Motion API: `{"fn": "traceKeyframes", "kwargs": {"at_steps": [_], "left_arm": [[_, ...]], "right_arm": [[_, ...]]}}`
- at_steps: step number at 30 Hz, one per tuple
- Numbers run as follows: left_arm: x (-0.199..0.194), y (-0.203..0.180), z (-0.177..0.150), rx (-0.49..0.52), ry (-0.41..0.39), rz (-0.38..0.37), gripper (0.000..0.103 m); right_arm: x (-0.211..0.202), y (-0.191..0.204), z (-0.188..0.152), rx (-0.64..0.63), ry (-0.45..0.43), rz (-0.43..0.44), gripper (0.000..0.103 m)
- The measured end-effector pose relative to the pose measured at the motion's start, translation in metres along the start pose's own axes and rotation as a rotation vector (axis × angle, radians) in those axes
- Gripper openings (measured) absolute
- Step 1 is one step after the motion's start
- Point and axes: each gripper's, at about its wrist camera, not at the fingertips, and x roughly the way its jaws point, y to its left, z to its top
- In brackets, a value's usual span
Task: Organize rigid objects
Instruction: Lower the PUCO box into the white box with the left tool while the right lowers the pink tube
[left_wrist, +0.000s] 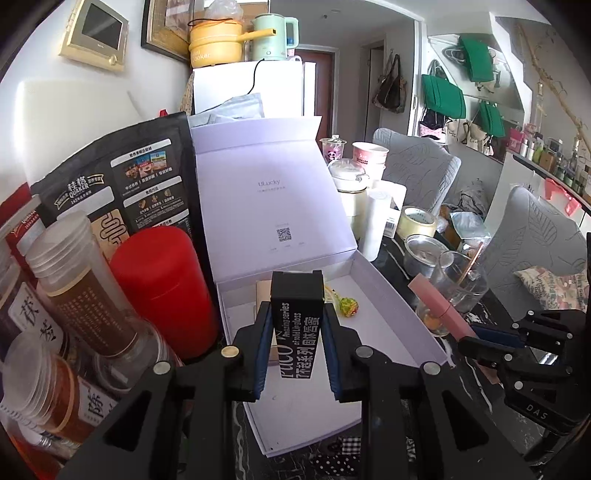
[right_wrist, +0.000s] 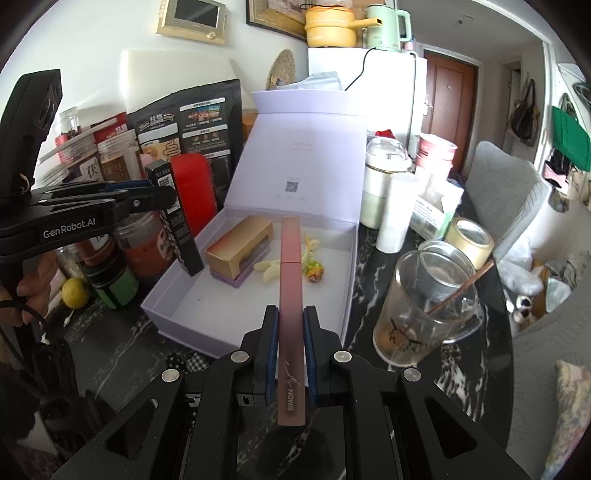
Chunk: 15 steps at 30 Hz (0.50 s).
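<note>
1. I am reading the job as partly done: the lilac box (right_wrist: 255, 325) is lying open on the dark table (right_wrist: 369, 258), and it is already holding a gold carton (right_wrist: 236, 251) on a purple pad, some pale bits and a small wrapped sweet (right_wrist: 314, 271). Much of its floor is showing bare.
2. Two items are waiting in my grippers, not yet set down. Jars and a red can (left_wrist: 166, 288) are crowding the table beside the box; whether they belong to the job I cannot tell.
3. My left gripper (left_wrist: 295, 347) is pinching a black carton (left_wrist: 295, 325) between its blue pads, holding it upright above the near part of the box floor.
4. My right gripper (right_wrist: 291, 350) is clamping a long pink tube (right_wrist: 290, 295), which is sticking forward over the near wall of the box.
5. Both grippers are pointing down and forward at the box, side by side, the left one beside the red can.
</note>
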Motion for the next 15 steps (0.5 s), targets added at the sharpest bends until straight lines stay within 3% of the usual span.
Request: {"fn": "traceKeyframes", "kwargs": {"at_steps": [6, 11, 15], "left_arm": [[0.025, 0.005, 0.006, -0.001, 0.034, 0.006, 0.026], [0.044, 0.015, 0.011, -0.048, 0.090, -0.065, 0.026], [0.056, 0.016, 0.015, -0.033, 0.098, -0.012, 0.026]], "right_arm": [[0.016, -0.006, 0.007, 0.003, 0.011, 0.015, 0.013], [0.025, -0.010, 0.011, 0.017, 0.019, 0.043, 0.013], [0.032, -0.012, 0.012, 0.018, 0.023, 0.045, 0.013]]}}
